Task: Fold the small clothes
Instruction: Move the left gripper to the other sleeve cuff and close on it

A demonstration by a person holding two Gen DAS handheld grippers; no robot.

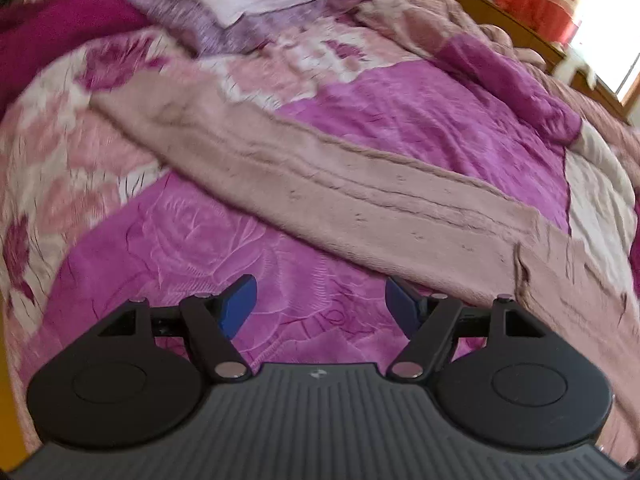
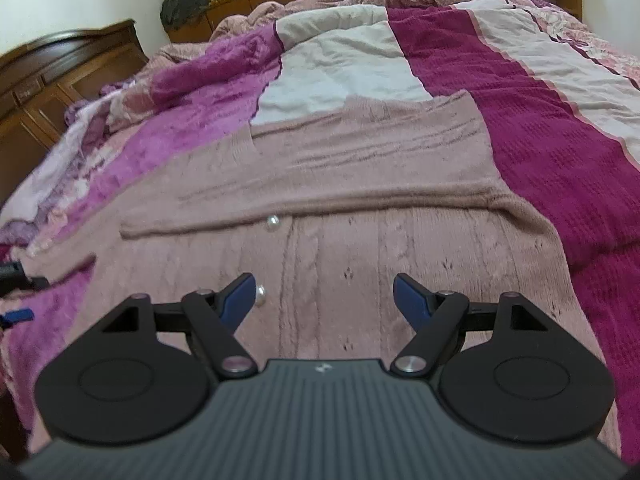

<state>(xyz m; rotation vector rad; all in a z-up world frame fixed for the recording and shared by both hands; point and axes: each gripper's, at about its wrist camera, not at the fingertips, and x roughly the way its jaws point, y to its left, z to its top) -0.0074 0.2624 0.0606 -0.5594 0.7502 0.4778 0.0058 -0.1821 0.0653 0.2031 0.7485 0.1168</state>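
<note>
Both grippers are spread wide right now and neither has anything in it. The left gripper [image 1: 320, 300] has its blue pads [image 1: 240, 300] well apart with only the magenta rose-embossed blanket [image 1: 180, 232] showing between them. The dusty-pink knit cardigan [image 1: 320, 184] lies just ahead of it – one long sleeve runs diagonally from up-left of the tips down to the right, and the cloth's edge passes just beyond the right-hand fingertip. Can't tell whether that tip brushes it or only sits close. This view is a bit smeared, so fine detail is lost.

The right gripper [image 2: 324, 296] is equally wide, hovering over the body of the cardigan [image 2: 320, 248], nothing pinched between its pads. A sleeve is folded across the garment straight ahead of the tips, making a long horizontal ridge. Two small pearly buttons [image 2: 272, 223] show – one just under that fold, ahead and slightly left of the tips, the other right beside the left-hand fingertip.

Past the cardigan ahead of the right gripper lies a pale grey-white sheet patch [image 2: 340, 76], with a dark magenta ribbed cover [image 2: 540, 140] off to the right. Dark wooden furniture [image 2: 60, 80] sits far off to the upper left. At the far left edge of the right view, a bit of black hardware with a blue tip pokes in over the blanket.
</note>
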